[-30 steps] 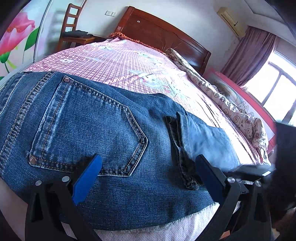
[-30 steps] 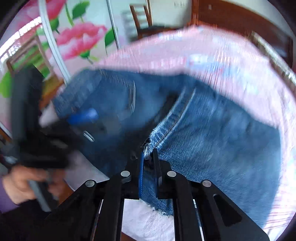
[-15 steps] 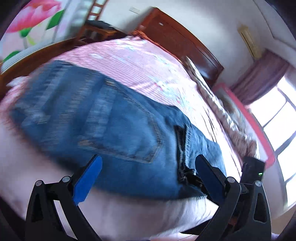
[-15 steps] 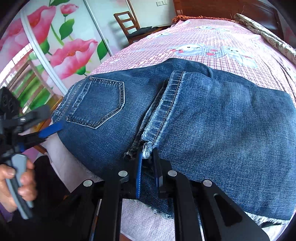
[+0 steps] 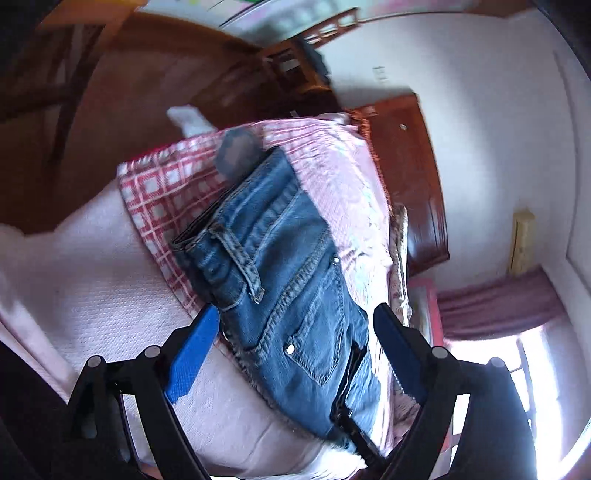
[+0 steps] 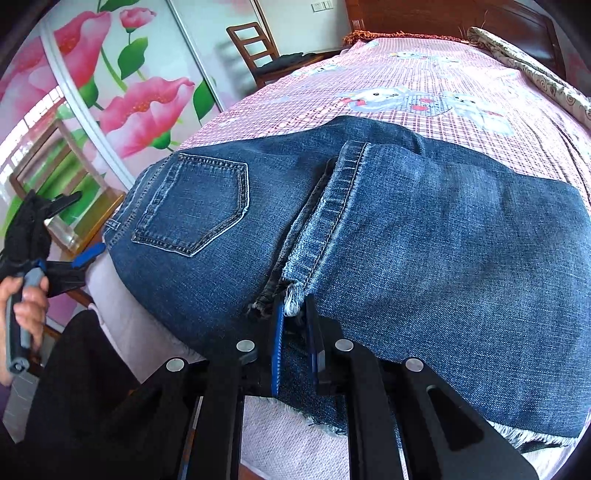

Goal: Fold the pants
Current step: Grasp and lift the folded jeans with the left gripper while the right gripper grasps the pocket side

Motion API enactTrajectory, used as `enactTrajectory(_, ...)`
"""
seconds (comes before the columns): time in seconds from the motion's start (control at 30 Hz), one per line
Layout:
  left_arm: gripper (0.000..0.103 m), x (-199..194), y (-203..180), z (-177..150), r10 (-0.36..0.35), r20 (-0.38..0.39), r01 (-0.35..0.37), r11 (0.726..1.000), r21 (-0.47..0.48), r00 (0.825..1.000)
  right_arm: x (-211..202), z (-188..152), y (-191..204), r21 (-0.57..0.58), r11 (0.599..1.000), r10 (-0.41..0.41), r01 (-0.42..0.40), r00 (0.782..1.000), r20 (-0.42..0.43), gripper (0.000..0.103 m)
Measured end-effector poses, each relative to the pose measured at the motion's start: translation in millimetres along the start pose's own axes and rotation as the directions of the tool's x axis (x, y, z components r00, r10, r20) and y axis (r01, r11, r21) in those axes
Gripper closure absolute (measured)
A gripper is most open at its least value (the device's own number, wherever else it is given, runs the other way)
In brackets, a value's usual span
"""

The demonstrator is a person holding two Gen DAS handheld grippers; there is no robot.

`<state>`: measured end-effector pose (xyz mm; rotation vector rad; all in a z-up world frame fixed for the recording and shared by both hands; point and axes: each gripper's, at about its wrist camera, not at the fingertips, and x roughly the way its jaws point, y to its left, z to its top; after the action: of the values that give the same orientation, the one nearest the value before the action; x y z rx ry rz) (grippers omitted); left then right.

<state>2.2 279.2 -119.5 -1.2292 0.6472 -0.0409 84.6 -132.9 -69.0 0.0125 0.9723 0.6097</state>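
Observation:
Dark blue jeans (image 6: pixel 443 240) lie folded on the pink checked bed sheet (image 6: pixel 424 66), back pocket up, with a leg laid across the seat. My right gripper (image 6: pixel 295 306) is shut on the frayed hem edge at the bed's near side. In the left wrist view the jeans (image 5: pixel 288 288) run away from me, waistband and belt loop nearest. My left gripper (image 5: pixel 295 314) is at that waistband end with its jaws wide and closing. Denim shows between its blue pads (image 5: pixel 192 354), which do not press on it. In the right wrist view the left gripper (image 6: pixel 85 254) is at the far left, in a hand (image 6: pixel 26 306).
A wooden headboard (image 6: pixel 443 14) stands behind the bed, and a rolled patterned quilt (image 6: pixel 535 66) lies along its right side. A wooden chair (image 6: pixel 255 48) and a flowered sliding door (image 6: pixel 110 92) are to the left. A bright window (image 5: pixel 524 369) is beyond the bed.
My left gripper has swung sideways to the waistband end of the jeans and rolled, so its view is tilted; its jaws have narrowed a little. The right gripper has stayed shut on the hem.

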Motion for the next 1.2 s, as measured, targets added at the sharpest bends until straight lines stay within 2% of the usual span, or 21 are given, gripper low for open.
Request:
enactTrajectory(0.1,0.018,10.1,6.9,0.4,0.068,0.001,-0.068,0.995,-0.068,0.998,0.1,-0.3,-0.3,0.005,1.0,0.003,-0.003,1.0,0.003,0.094)
enactTrajectory(0.17,0.018,13.1,9.7,-0.5,0.051,0.019,-0.049,0.993,-0.107,0.998,-0.1,-0.1,-0.2,0.006,1.0,0.003,-0.003,1.0,0.004,0.094)
enactTrajectory(0.3,0.017,24.6,8.6,4.3,0.067,0.03,-0.062,0.987,-0.149,0.997,0.8,0.0,0.5,0.006,1.0,0.005,-0.005,1.0,0.005,0.094)
enactTrajectory(0.5,0.015,34.4,5.4,10.4,0.149,0.01,-0.143,0.967,-0.21,0.989,1.0,-0.9,0.4,0.015,1.0,0.008,-0.009,1.0,0.013,0.094)
enactTrajectory(0.53,0.017,37.9,2.2,10.4,0.183,0.003,-0.178,0.961,-0.21,0.983,0.9,-0.9,0.4,0.017,1.0,0.01,-0.01,1.0,0.013,0.094)
enactTrajectory(0.57,0.03,39.7,-1.5,10.8,0.231,-0.007,-0.227,0.954,-0.194,0.973,1.1,-1.3,0.2,0.019,1.0,0.012,-0.012,1.0,0.014,0.094)
enactTrajectory(0.63,0.065,43.6,-9.7,8.6,0.338,-0.013,-0.336,0.93,-0.149,0.941,0.9,-1.8,0.1,0.023,1.0,0.017,-0.017,1.0,0.016,0.094)
enactTrajectory(0.67,0.074,44.1,-8.1,8.8,0.354,-0.019,-0.353,0.925,-0.138,0.935,1.2,-2.1,-1.2,0.025,1.0,0.019,-0.02,1.0,0.017,0.094)
enactTrajectory(0.73,0.076,40.7,-5.9,7.6,0.342,-0.007,-0.339,0.929,-0.148,0.94,0.7,-2.3,-2.9,0.027,0.999,0.026,-0.026,0.999,0.02,0.094)
enactTrajectory(0.8,0.081,39.2,-11.4,4.9,0.361,0.011,-0.357,0.926,-0.121,0.933,0.6,-3.1,-4.2,0.031,0.999,0.033,-0.034,0.999,0.023,0.094)
enactTrajectory(0.93,0.082,34.9,-22.0,0.7,0.374,0.051,-0.368,0.924,-0.102,0.926,-0.5,-5.4,-9.2,0.051,0.997,0.056,-0.058,0.998,0.039,0.094)
enactTrajectory(1.0,0.084,32.0,-25.6,1.0,0.375,0.062,-0.369,0.925,-0.095,0.925,-1.4,-6.7,-13.1,0.076,0.993,0.091,-0.095,0.994,0.053,0.086)
enactTrajectory(1.03,0.084,29.6,-28.8,1.2,0.378,0.067,-0.372,0.924,-0.086,0.923,-2.1,-7.3,-14.8,0.088,0.988,0.125,-0.13,0.99,0.06,0.076)
enactTrajectory(1.07,0.085,22.1,-30.2,-1.2,0.38,0.072,-0.375,0.924,-0.074,0.922,-2.8,-7.7,-14.9,0.09,0.983,0.156,-0.162,0.985,0.066,0.061)
enactTrajectory(1.1,0.086,21.2,-35.6,-1.6,0.384,0.078,-0.38,0.923,-0.06,0.92,-4.0,-7.7,-13.4,0.085,0.978,0.184,-0.189,0.98,0.071,0.053)
enactTrajectory(1.13,0.086,19.6,-39.1,-1.0,0.386,0.081,-0.383,0.922,-0.054,0.919,-6.6,-7.9,-10.0,0.075,0.976,0.198,-0.203,0.977,0.077,0.038)
enactTrajectory(1.17,0.087,18.0,-43.3,-0.1,0.387,0.086,-0.385,0.922,-0.047,0.918,-9.7,-8.2,-7.0,0.07,0.975,0.207,-0.213,0.975,0.084,0.03)
enactTrajectory(1.2,0.088,16.3,-46.2,1.0,0.389,0.092,-0.388,0.921,-0.036,0.917,-12.8,-8.6,-5.5,0.07,0.97,0.225,-0.232,0.97,0.093,0.03)
